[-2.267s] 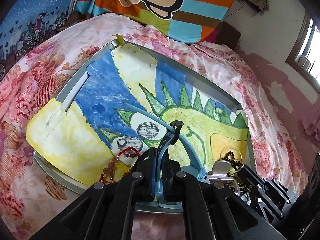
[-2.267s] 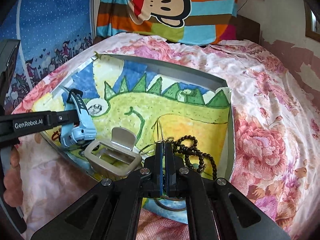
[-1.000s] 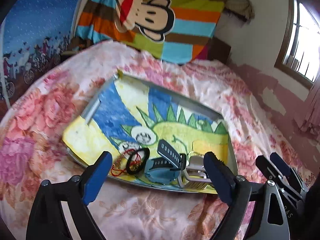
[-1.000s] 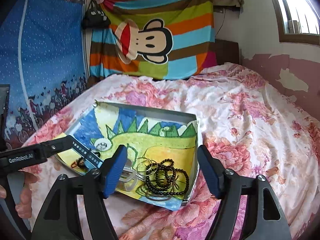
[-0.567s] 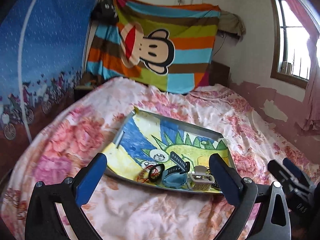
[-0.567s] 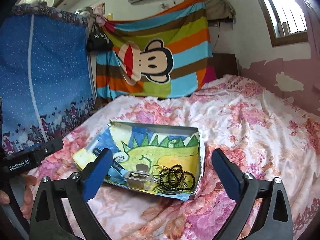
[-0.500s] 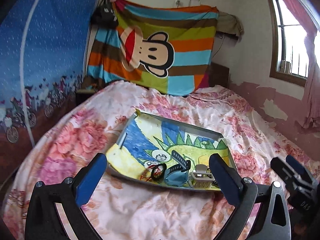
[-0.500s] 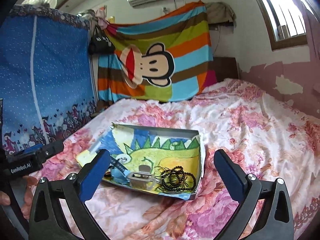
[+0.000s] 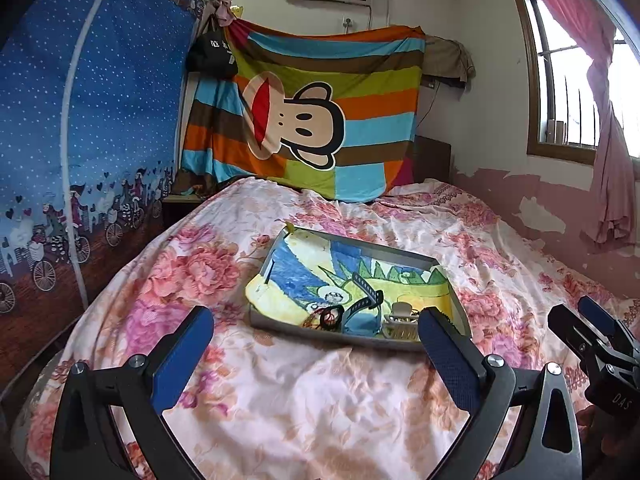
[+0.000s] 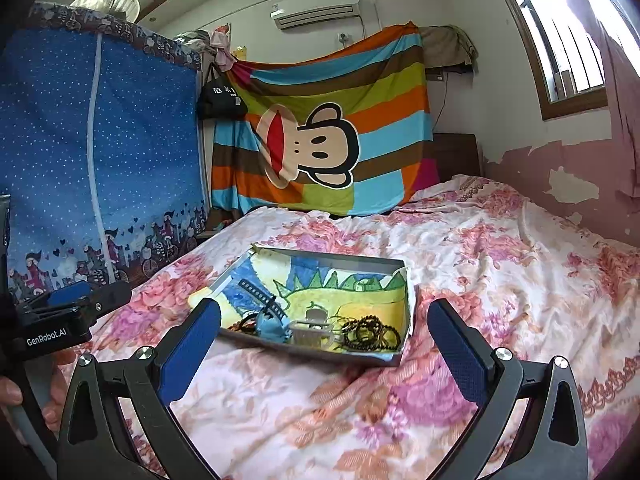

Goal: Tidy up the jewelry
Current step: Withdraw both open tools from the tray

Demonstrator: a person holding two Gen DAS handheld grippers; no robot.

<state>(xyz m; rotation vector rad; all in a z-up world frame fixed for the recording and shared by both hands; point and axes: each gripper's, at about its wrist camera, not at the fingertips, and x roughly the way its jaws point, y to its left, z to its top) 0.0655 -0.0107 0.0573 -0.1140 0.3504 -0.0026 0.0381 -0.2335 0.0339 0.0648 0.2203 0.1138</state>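
Since half second ago, both grippers pulled back a bit more; tray point(image 9: 352, 338) looks smaller. Left gripper point(image 9: 316, 354) wide open, holds nothing. Right gripper point(image 10: 326, 344) wide open, holds nothing. Lots of bare bed point(image 9: 304, 404) all around tray. Tray ahead of both grippers, well apart. Inside near edge: watch point(image 9: 362, 312), clip point(image 10: 310, 330), black beads point(image 10: 370, 334).

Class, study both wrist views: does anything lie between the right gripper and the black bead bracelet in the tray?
Nothing visible does. The right gripper, open, faces the black bead bracelet across bare floral bedspread; only the low near wall of the tray stands before the beads.
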